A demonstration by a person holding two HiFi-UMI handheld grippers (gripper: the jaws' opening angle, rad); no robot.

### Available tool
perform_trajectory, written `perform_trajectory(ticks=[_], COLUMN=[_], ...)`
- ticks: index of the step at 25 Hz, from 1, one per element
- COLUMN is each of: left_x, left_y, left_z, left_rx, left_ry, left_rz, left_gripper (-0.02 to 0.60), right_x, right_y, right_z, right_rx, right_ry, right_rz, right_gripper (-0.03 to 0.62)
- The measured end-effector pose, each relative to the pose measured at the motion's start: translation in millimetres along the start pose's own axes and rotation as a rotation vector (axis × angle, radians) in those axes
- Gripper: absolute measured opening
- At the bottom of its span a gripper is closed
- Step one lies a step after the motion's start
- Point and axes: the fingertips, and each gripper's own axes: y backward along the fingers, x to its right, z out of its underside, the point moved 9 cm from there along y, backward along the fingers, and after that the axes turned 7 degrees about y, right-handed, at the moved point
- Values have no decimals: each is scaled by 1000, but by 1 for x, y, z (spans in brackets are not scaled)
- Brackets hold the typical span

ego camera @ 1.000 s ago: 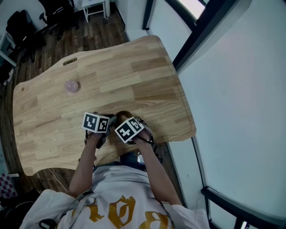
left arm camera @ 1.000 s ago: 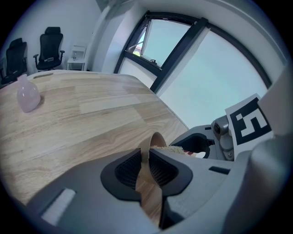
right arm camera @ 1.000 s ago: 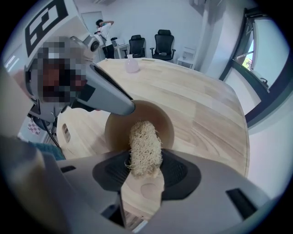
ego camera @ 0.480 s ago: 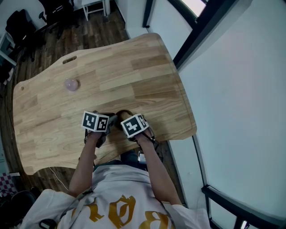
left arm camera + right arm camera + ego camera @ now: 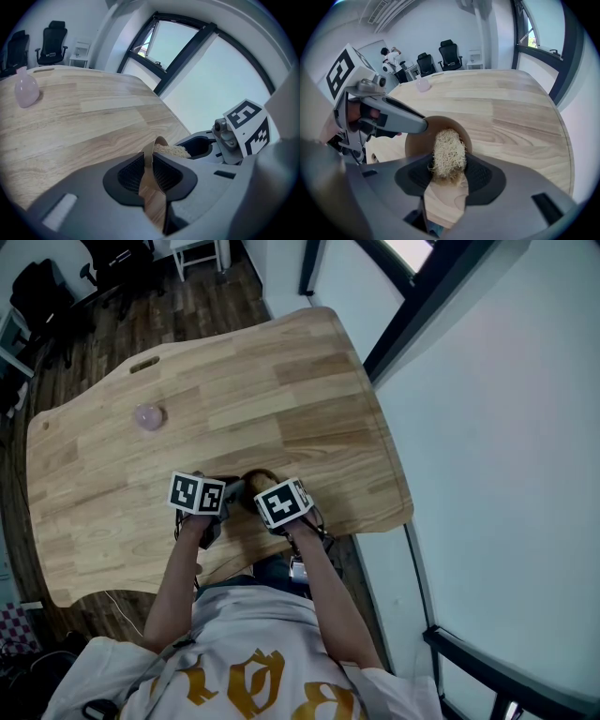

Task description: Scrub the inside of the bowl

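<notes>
Two grippers meet over the wooden bowl [image 5: 417, 140] at the near edge of the table [image 5: 234, 381], just in front of the person's body. The left gripper [image 5: 149, 160] is clenched on the bowl's rim, one pad inside the wall and one outside, steadying it with the opening turned toward the other tool. Whether the bowl rests on the table or is lifted, I cannot tell. The right gripper [image 5: 449, 165] is clamped on a pale fibrous scrubber [image 5: 449, 151], whose tip reaches into the bowl near the inner wall. Against a second ago, the right gripper's marker cube sits a little further right and up in the head view, and over the last half second it barely shifts. The left cube drifts slightly left. I read this as one short stroke that has run out, so the scrubbing is under way and probably needs more passes around the wall. Farther off, a small pink bottle [image 5: 149, 417] stands well apart and unmoved, with office chairs [image 5: 450, 52] beyond the table.
</notes>
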Motion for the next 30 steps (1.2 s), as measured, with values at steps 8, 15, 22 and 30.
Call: perform_trajectory(ticks=[8, 15, 22, 30], left_x=[-3, -3, -4, -4], left_y=[-1, -3, -2, -1], left_z=[-1, -1, -1, 1], left_rx=[5, -3, 16, 14], left_ry=[9, 12, 4, -12], left_rz=[10, 7, -6, -11], left_gripper=[49, 49, 48, 48], right_x=[-6, -15, -26, -32], right_y=[-4, -5, -7, -7], right_z=[-2, -6, -4, 1], right_rx=[19, 18, 19, 22], right_ry=[106, 265, 409, 418], right_rz=[-14, -28, -23, -60], right_gripper=[182, 181, 182, 183])
